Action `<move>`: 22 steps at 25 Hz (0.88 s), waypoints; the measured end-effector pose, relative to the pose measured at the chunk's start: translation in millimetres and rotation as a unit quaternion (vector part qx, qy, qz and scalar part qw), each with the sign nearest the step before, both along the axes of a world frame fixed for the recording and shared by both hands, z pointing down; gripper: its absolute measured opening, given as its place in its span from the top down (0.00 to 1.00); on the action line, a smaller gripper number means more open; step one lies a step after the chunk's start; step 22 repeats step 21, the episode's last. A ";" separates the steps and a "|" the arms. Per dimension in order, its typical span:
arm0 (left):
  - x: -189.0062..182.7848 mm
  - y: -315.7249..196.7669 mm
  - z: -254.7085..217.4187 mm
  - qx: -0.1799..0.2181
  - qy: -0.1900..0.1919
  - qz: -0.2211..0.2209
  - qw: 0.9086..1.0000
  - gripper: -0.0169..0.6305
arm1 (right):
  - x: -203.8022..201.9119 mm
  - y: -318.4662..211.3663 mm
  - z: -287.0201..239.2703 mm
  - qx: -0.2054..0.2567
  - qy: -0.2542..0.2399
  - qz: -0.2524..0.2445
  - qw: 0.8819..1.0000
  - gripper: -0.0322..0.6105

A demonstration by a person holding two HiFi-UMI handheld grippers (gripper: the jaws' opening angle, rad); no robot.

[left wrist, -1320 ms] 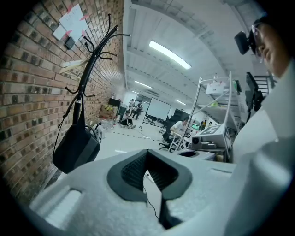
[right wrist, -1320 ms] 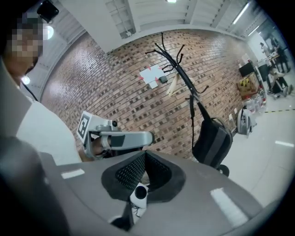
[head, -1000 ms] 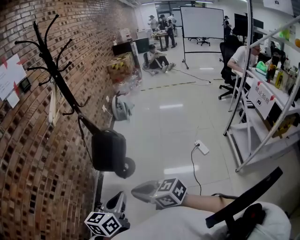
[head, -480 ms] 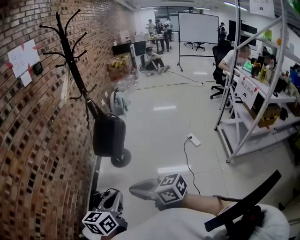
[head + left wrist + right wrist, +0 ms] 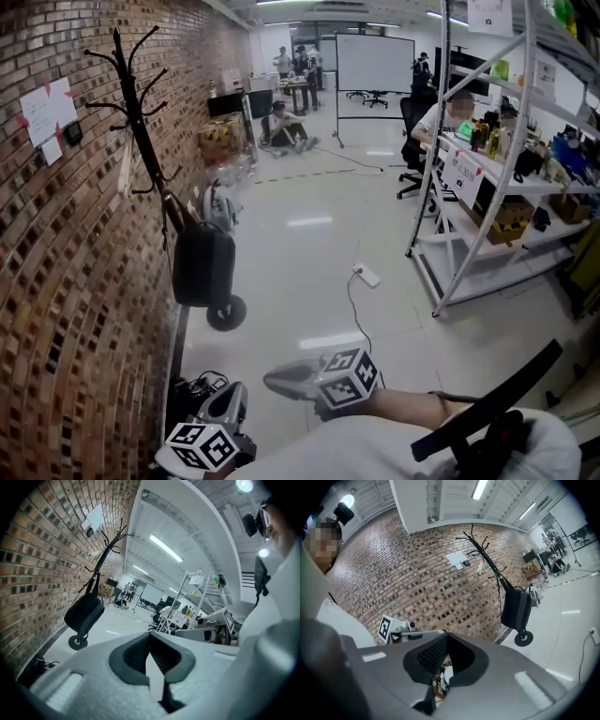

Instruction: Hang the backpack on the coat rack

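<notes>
The backpack point(image 5: 202, 265) is hanging low on the coat rack point(image 5: 139, 112) by the left brick wall point(image 5: 56, 281); the left gripper point(image 5: 230, 405) and right gripper point(image 5: 281, 380) are showing jaws pressed together, empty. Soft, likely saggy; its top strap looks the best hold.

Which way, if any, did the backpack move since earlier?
No. The backpack still hangs low on the coat rack, just above its round base; only the camera shifted.
</notes>
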State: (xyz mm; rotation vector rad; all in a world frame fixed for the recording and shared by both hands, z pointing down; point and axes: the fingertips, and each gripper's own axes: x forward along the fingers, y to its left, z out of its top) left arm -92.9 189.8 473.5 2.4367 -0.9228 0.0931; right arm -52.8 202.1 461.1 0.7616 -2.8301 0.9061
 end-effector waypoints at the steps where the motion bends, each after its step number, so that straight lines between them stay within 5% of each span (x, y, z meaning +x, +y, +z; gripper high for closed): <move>1: -1.4 4.7 0.8 -0.001 0.001 0.000 1.000 0.97 | -1.8 4.7 1.6 -0.002 0.000 -0.001 1.000 0.95; 22: 14.5 41.5 17.7 -0.016 -0.020 -0.002 1.000 0.97 | 9.1 37.4 24.5 -0.014 0.003 -0.016 1.000 0.95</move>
